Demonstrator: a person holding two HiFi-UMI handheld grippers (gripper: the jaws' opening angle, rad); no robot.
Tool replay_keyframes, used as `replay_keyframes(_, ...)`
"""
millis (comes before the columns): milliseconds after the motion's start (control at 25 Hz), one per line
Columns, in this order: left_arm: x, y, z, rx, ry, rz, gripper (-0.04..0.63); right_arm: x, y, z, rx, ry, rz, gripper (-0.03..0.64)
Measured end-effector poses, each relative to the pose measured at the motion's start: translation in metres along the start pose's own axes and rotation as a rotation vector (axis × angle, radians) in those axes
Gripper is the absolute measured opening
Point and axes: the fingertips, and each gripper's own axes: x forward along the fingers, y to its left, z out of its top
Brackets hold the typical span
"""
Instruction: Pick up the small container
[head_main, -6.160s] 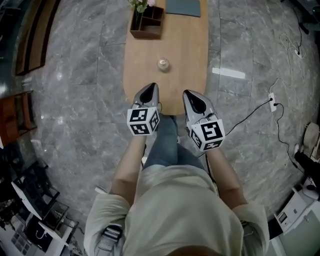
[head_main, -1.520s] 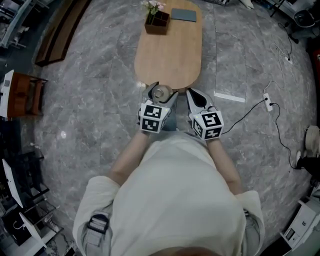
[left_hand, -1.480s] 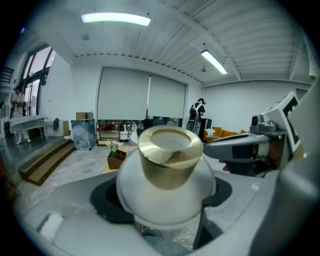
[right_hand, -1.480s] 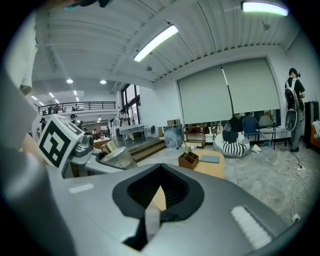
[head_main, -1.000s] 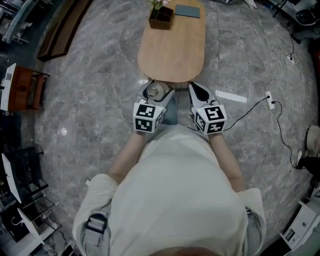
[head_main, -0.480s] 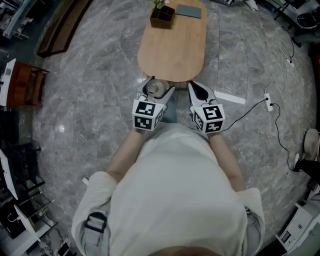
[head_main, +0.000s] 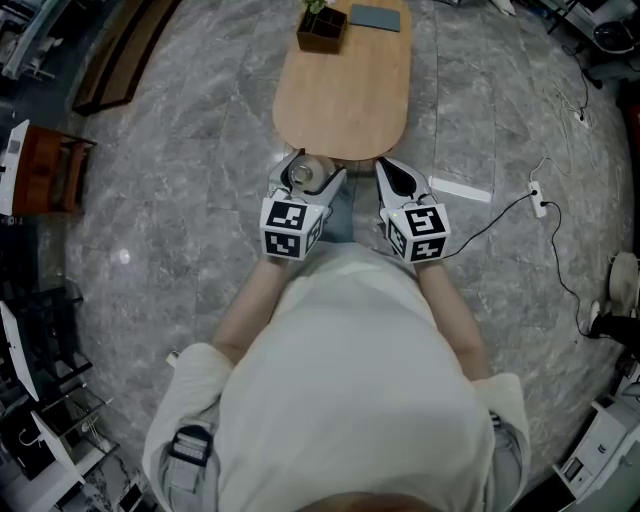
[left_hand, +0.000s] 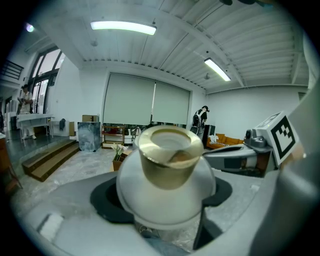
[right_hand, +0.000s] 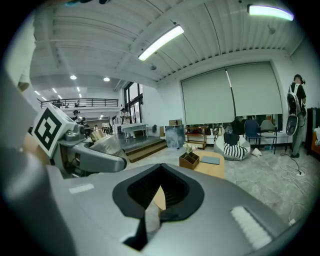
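The small container (head_main: 301, 174), a pale round jar with a gold rim (left_hand: 168, 159), sits between the jaws of my left gripper (head_main: 306, 172), which is shut on it. It is held upright in the air just off the near end of the oval wooden table (head_main: 345, 95). In the left gripper view the jar fills the middle. My right gripper (head_main: 388, 170) hangs beside it to the right, shut with nothing between its jaws. In the right gripper view the left gripper (right_hand: 82, 152) and the jar (right_hand: 104, 144) show at the left.
A wooden organiser box (head_main: 320, 27) with flowers and a grey-blue notebook (head_main: 380, 16) lie at the table's far end. On the marble floor to the right lie a power strip (head_main: 532, 194) with its cable and a white strip (head_main: 459, 190). A brown chair (head_main: 45, 165) stands at the left.
The jar stood on the table 6 s ago; now my left gripper holds it off the table's near end. Over the last second both grippers barely moved.
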Motion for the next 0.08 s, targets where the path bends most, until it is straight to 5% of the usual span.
replay_keyframes(80,-0.0002,0.0007,0.0011,-0.004,-0.001,0.001,0.351,0.0001,-0.0006,0.0003,0.002,0.000,-0.002,-0.003)
